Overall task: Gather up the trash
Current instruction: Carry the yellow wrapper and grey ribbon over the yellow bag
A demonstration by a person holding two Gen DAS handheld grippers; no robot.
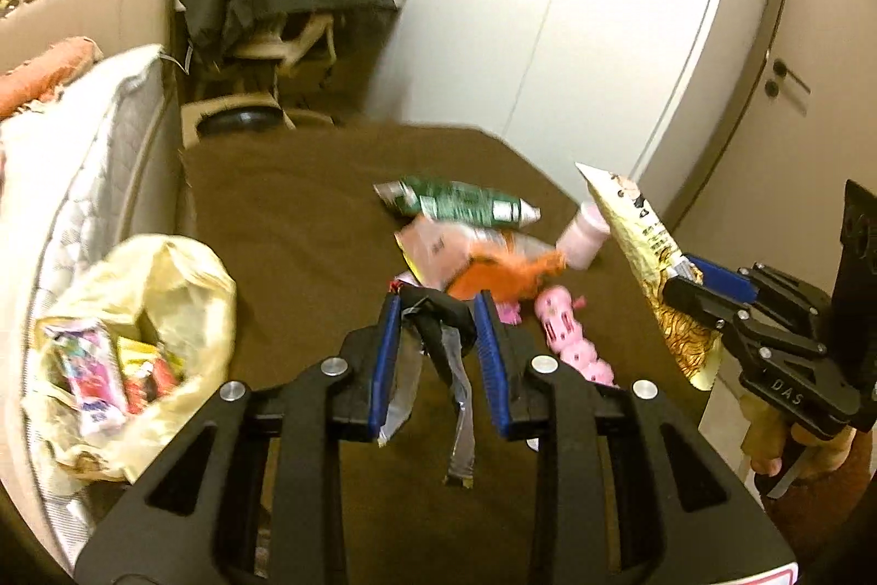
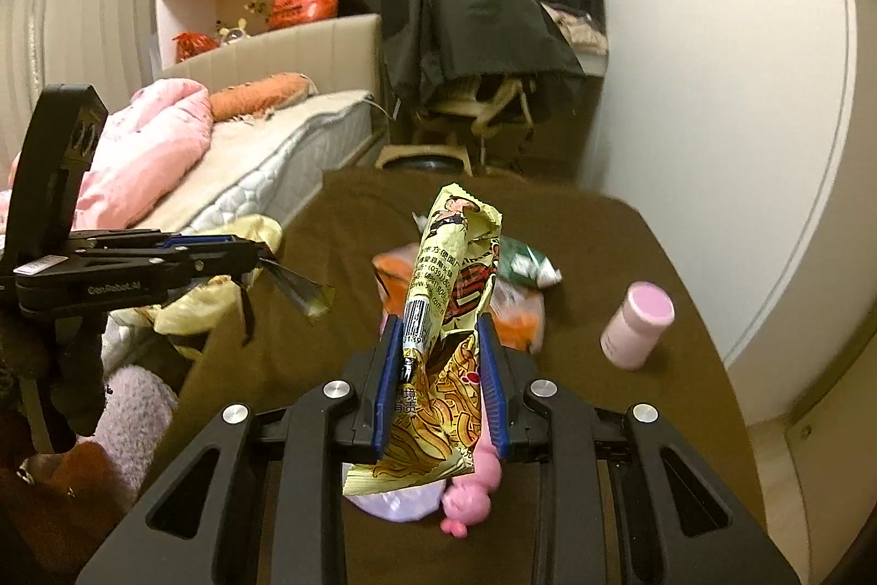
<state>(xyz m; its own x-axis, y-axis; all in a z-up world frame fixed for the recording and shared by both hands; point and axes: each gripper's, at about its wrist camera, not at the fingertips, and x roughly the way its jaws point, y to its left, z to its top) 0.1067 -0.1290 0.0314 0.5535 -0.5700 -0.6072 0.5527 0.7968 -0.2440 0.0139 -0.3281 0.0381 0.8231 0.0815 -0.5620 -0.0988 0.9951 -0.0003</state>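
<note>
In yellow bag (image 1: 181, 278) at brown table (image 1: 307, 201) edge: colourful wrappers (image 1: 93, 365)

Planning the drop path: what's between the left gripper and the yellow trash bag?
Nothing: in the left wrist view only bare brown cloth separates the left gripper, shut on a black-and-silver wrapper, from the yellow trash bag.

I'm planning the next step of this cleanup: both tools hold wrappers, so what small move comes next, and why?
Probably carry the left tool, shut on the black and silver wrapper, left over the open yellow bag and release there. The bag lies beside it and already holds trash; the right tool with its noodle packet can follow.
</note>
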